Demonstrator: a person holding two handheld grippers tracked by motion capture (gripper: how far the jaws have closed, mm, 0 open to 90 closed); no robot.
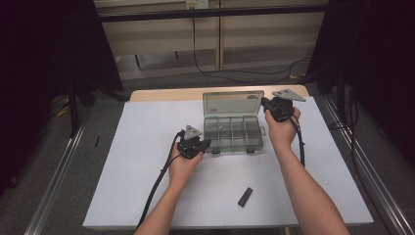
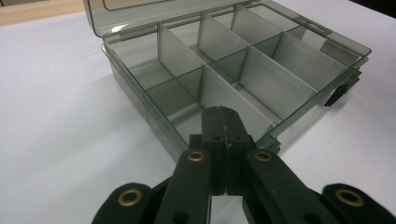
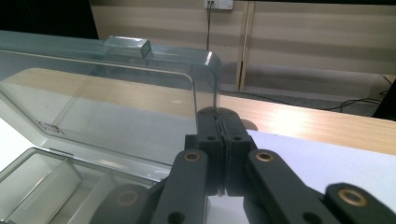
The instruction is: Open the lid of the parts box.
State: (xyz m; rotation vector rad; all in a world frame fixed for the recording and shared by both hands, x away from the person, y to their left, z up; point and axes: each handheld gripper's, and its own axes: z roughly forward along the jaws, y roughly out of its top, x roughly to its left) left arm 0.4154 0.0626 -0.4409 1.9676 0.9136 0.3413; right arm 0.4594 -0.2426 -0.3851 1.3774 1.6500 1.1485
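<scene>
A smoke-grey clear compartment box (image 1: 234, 148) stands open in the middle of the white table, its lid (image 1: 233, 103) raised at the back. Its compartments (image 2: 261, 79) hold nothing. My left gripper (image 1: 208, 143) is shut, and its tip (image 2: 222, 112) lies at the box's near left corner over the front wall (image 2: 154, 116). My right gripper (image 1: 265, 102) is shut too, with its tip (image 3: 218, 112) right against the upright lid's (image 3: 107, 107) right edge. Nothing shows between either pair of jaws.
A small black bar (image 1: 245, 197) lies on the white table top (image 1: 147, 147) near the front, right of centre. Black latches (image 2: 337, 93) hang on the box's front. A wooden strip (image 1: 166, 93) runs along the table's far edge, with cables on the floor (image 1: 235, 73) beyond.
</scene>
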